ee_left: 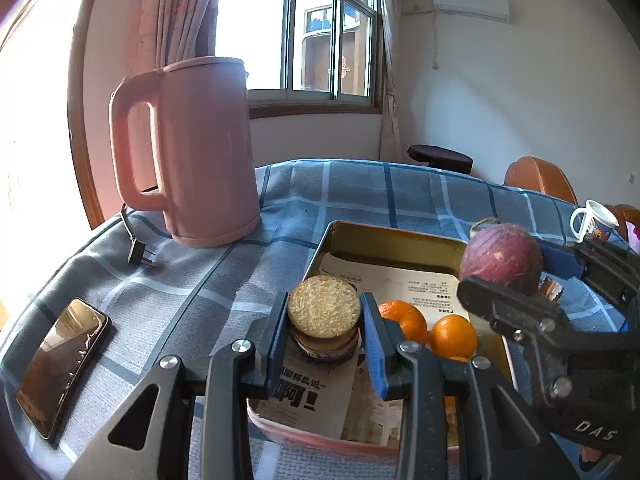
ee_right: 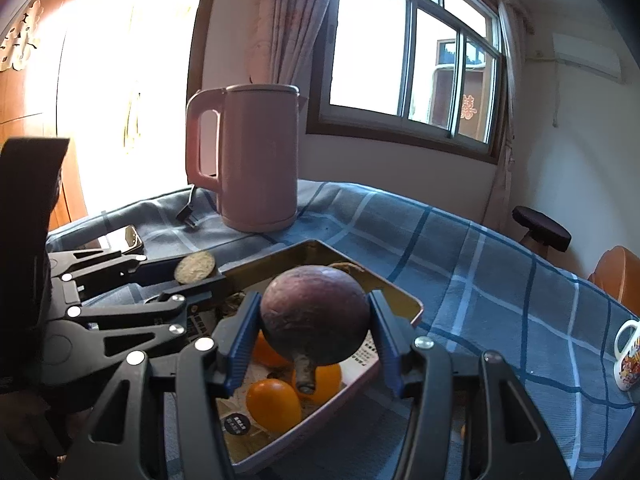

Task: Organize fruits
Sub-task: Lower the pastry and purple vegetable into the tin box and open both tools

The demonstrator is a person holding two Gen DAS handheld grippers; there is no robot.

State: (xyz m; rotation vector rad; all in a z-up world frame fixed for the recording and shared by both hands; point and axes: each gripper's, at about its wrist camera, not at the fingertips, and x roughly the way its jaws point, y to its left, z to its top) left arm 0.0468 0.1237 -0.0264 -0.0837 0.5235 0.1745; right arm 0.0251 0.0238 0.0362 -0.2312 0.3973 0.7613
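Both grippers are loaded over the tin (ee_left: 384,236), so the sorting reads as midway. The right gripper (ee_right: 314,334) has its jaws clamped on a round purple fruit (ee_right: 316,314) with a short stem pointing down; it hangs above the tin's middle, clear of the contents. The left gripper (ee_left: 324,334) has its jaws closed on a small jar (ee_left: 324,342) capped by a pale grainy disc, held over the tin's 7 o'clock corner; whether the jar touches the paper lining cannot be told.

Already in the tin: oranges (ee_right: 274,404) lie together on the printed paper toward 5 o'clock in the left view, three visible from the right wrist. Something brownish sits at the tin's far edge, too hidden to name.

Left to do, as I judge it: lower the purple fruit beside the oranges and release it, and settle the jar, which may or may not belong there. No other loose fruit shows on the cloth (ee_left: 400,196). The kettle (ee_left: 192,148) stands at 11 o'clock from the tin, the phone (ee_left: 64,364) at 8 o'clock, the mug (ee_right: 630,356) at 3 o'clock, all apart from the work
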